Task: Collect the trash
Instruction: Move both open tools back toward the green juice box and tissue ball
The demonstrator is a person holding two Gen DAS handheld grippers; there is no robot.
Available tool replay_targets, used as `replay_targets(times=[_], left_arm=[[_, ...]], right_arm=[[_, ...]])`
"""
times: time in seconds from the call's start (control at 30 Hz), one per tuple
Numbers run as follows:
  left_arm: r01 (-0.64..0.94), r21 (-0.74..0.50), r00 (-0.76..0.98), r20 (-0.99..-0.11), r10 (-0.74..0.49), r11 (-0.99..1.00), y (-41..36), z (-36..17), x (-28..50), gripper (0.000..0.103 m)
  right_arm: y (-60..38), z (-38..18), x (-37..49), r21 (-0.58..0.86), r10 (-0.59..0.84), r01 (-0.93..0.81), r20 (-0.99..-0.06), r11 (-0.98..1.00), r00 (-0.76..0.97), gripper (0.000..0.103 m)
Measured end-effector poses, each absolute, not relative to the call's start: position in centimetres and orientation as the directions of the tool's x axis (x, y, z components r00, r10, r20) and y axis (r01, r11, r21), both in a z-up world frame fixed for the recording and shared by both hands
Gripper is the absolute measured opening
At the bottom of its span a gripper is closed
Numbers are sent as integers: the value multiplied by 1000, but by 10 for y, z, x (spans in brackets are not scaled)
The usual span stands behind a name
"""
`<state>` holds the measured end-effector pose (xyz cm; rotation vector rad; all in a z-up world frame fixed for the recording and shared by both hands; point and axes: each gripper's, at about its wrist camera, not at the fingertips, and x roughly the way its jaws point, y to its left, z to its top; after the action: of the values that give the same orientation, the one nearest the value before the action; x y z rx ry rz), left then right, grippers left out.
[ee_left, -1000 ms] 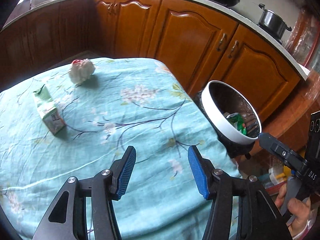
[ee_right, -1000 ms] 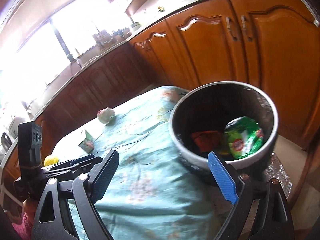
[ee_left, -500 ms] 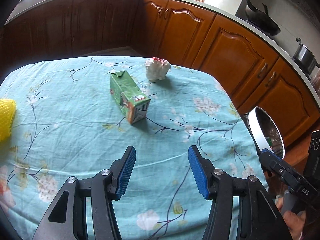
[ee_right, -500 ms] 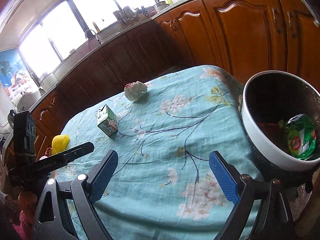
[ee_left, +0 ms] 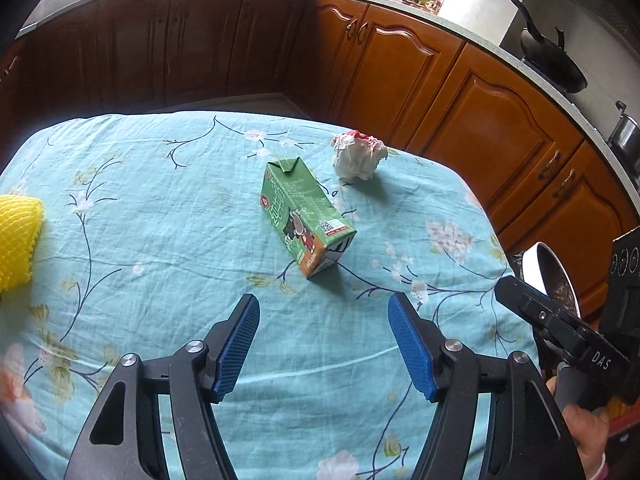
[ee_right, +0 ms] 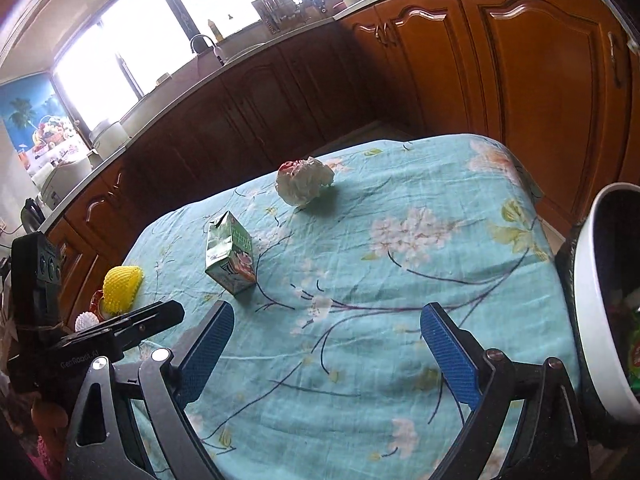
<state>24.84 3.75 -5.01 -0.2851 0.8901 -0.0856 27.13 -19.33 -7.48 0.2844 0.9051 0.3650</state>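
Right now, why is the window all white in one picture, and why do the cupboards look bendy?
In the right wrist view, daylight overexposes the kitchen window, washing it out to white. In both views the fisheye lens curves the straight brown wooden cupboards and counter edge. In the left wrist view, the green rectangular drink carton and crumpled white paper ball look sharp, casting soft shadows on the teal floral tablecloth.

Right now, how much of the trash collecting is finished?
Partly done: green wrappers already lie in the white round bin. Nothing is in hand; left tool and right tool are open. Left: green drink carton, crumpled white paper ball.
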Motion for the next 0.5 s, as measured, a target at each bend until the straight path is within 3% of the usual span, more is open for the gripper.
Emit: replay_targets(times=[0.5], left_arm=[[-134, -194, 607, -791, -74, 972, 25, -76, 322, 69]], right_arm=[[-162, -97, 380, 443, 460, -170, -708, 880, 535, 93]])
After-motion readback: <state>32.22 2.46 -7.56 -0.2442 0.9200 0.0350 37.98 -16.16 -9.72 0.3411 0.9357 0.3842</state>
